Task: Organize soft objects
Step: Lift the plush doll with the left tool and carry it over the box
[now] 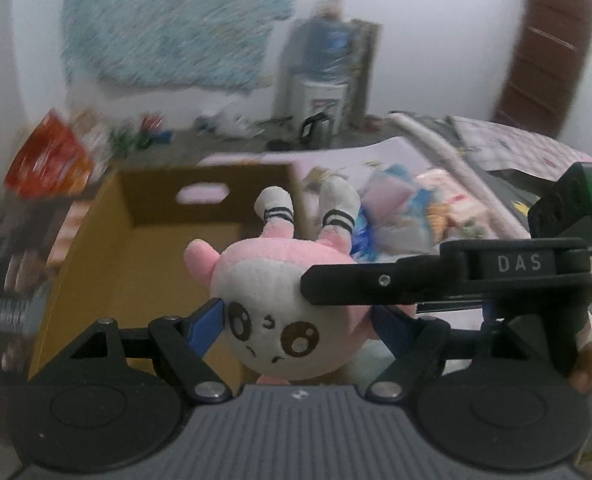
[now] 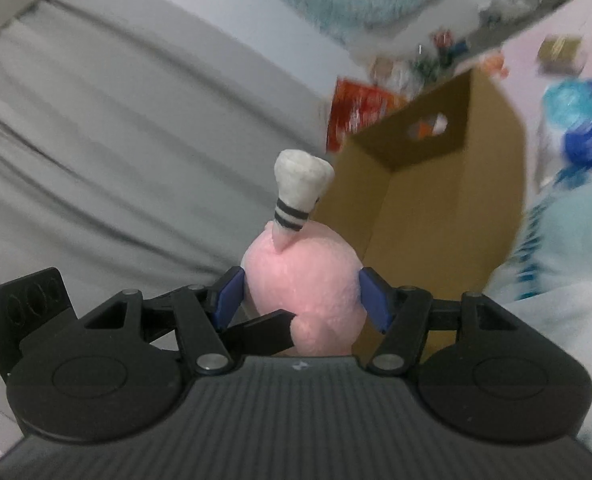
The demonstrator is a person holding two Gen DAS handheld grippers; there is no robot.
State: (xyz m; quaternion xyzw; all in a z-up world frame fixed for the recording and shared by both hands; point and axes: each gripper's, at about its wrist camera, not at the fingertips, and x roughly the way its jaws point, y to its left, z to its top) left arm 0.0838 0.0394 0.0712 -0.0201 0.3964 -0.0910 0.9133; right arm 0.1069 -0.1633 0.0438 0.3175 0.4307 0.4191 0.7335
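Observation:
A pink and white plush toy (image 1: 280, 304) with a drawn face and striped white feet sits between the blue pads of my left gripper (image 1: 296, 320), which is shut on its head. My right gripper (image 2: 300, 300) is shut on the same plush toy (image 2: 304, 292) from the pink back side; one striped foot (image 2: 300, 184) sticks up. The right gripper's black body (image 1: 456, 276) crosses the left wrist view at the right, touching the toy. An open brown cardboard box (image 1: 144, 248) lies just beyond the toy, and shows in the right wrist view (image 2: 436, 208).
More soft toys in blue and pastel colours (image 1: 408, 208) lie on a pink sheet to the right of the box. A red bag (image 1: 52, 160) and clutter sit at the back left. A grey curtain (image 2: 116, 140) fills the left of the right wrist view.

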